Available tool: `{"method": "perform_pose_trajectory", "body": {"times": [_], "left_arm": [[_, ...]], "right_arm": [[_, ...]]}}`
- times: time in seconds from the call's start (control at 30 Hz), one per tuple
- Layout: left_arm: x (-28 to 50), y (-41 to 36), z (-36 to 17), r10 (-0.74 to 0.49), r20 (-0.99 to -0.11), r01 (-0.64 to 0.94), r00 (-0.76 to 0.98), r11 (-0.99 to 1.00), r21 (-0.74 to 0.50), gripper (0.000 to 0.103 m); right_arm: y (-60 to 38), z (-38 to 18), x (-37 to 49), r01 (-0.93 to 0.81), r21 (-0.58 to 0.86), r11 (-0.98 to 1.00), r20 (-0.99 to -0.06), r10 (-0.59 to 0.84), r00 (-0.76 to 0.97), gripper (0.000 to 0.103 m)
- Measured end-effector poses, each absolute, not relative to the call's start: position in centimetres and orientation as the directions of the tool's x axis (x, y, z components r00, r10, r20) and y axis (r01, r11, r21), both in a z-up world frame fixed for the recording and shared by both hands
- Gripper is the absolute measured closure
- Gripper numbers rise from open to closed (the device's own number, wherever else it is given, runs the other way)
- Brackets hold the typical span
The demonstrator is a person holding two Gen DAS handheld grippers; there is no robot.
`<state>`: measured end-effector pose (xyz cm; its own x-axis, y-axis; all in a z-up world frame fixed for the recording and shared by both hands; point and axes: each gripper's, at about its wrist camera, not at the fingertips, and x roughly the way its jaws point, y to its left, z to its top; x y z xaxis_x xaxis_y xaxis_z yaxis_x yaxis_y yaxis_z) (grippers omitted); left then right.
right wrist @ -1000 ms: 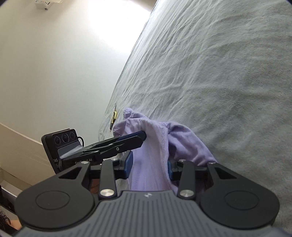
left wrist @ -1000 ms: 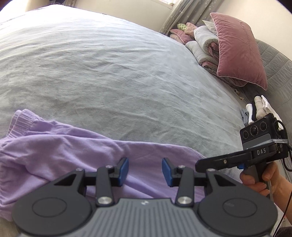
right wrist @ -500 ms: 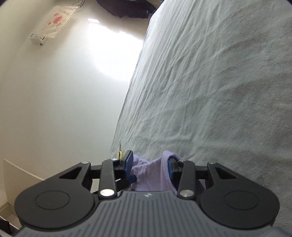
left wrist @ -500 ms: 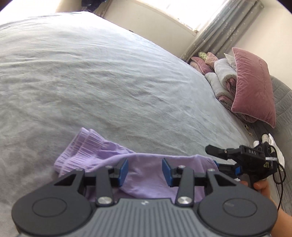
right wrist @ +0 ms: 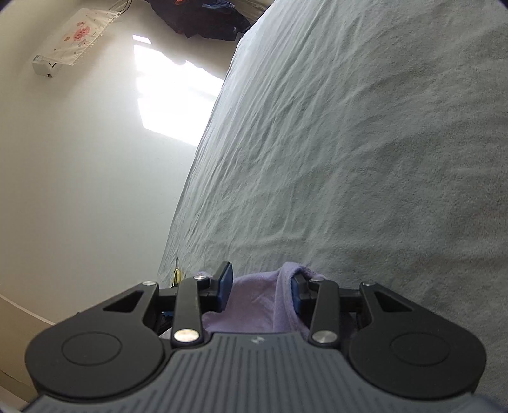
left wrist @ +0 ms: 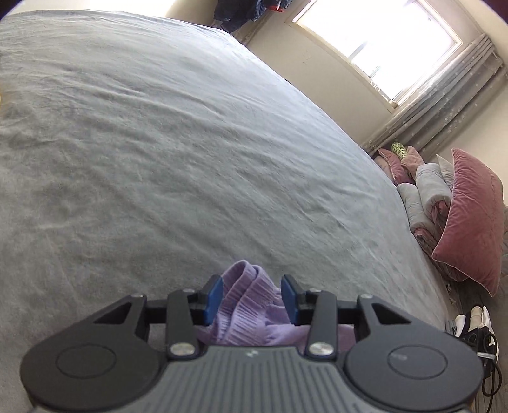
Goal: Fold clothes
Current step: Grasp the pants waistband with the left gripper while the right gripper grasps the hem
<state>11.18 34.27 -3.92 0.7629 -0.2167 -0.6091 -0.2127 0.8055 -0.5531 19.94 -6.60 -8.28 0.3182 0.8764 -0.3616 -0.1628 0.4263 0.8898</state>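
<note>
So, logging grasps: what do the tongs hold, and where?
Left tongs: ribbed cuff of the lilac garment. Right tongs: its folded edge. Whether either grips firmly cannot be told.

Grey bed [left wrist: 158, 143]; bright window [left wrist: 377, 38] – grey curtains [left wrist: 444, 104]; pink pillow [left wrist: 470, 216]

this is looking like a bedroom in a home. a wide bed [left wrist: 177, 152] under a grey cover is filling most of both views. at its far right edge a pink velvet pillow [left wrist: 470, 219] is leaning beside rolled grey and pink bedding [left wrist: 422, 193]. a bright window [left wrist: 377, 41] with a grey curtain [left wrist: 444, 104] is letting daylight in, dark clothes [right wrist: 203, 19] are hanging by the far corner, and a wall air conditioner [right wrist: 47, 68] is sitting under a printed cloth.
</note>
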Motion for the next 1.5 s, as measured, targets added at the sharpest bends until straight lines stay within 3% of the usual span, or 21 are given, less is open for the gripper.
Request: {"method": "perform_pose_trajectory", "body": {"times": [0.2, 0.37, 0.63, 0.8, 0.97, 1.0, 1.03, 1.1, 1.13, 1.37, 1.5], "left_arm": [[12.0, 32.6, -3.7, -0.14, -0.675, -0.232, 0.724, 0.872, -0.431, 0.069], [11.4, 32.8, -3.4, -0.155, -0.666, -0.156, 0.73, 0.911, -0.382, 0.065], [11.3, 31.0, -3.9, -0.138, -0.667, -0.071, 0.732, 0.958, -0.277, 0.069], [11.4, 31.2, -4.0, -0.154, -0.664, -0.076, 0.732, 0.95, -0.304, 0.069], [11.0, 31.9, -4.1, -0.188, -0.669, -0.097, 0.719, 0.926, -0.365, 0.078], [10.9, 32.1, -4.1, -0.2, -0.666, -0.099, 0.719, 0.918, -0.383, 0.081], [10.8, 32.2, -4.1, -0.207, -0.665, -0.108, 0.717, 0.91, -0.4, 0.097], [10.6, 32.7, -4.0, -0.223, -0.649, -0.126, 0.727, 0.886, -0.446, 0.097], [10.6, 32.9, -3.9, -0.233, -0.636, -0.131, 0.736, 0.872, -0.471, 0.097], [12.4, 34.2, -4.2, -0.29, -0.583, -0.151, 0.759, 0.792, -0.592, 0.097], [14.9, 35.4, -6.0, -0.358, -0.572, -0.173, 0.738, 0.719, -0.673, 0.097]], "right_arm": [[-6.4, -8.2, 19.3, -0.145, 0.893, 0.426, -0.362, 0.871, 0.332, 0.062], [-6.5, -8.1, 18.8, -0.141, 0.897, 0.42, -0.357, 0.873, 0.334, 0.062], [-6.8, -8.0, 19.1, -0.148, 0.897, 0.417, -0.351, 0.874, 0.336, 0.063], [-7.5, -8.0, 19.2, -0.143, 0.896, 0.419, -0.353, 0.871, 0.342, 0.066], [-7.6, -7.7, 18.7, -0.155, 0.897, 0.414, -0.339, 0.869, 0.361, 0.066], [-7.5, -7.5, 18.6, -0.163, 0.896, 0.412, -0.331, 0.867, 0.372, 0.067], [-7.4, -7.4, 18.5, -0.175, 0.894, 0.412, -0.323, 0.865, 0.383, 0.073], [-7.4, -7.0, 18.3, -0.205, 0.88, 0.428, -0.322, 0.856, 0.405, 0.092], [-7.3, -6.8, 18.2, -0.221, 0.871, 0.439, -0.323, 0.85, 0.415, 0.093], [-6.0, -4.8, 18.4, -0.336, 0.785, 0.52, -0.329, 0.81, 0.486, 0.096], [-6.0, -5.9, 19.4, -0.309, 0.768, 0.561, -0.363, 0.779, 0.51, 0.097]]}}
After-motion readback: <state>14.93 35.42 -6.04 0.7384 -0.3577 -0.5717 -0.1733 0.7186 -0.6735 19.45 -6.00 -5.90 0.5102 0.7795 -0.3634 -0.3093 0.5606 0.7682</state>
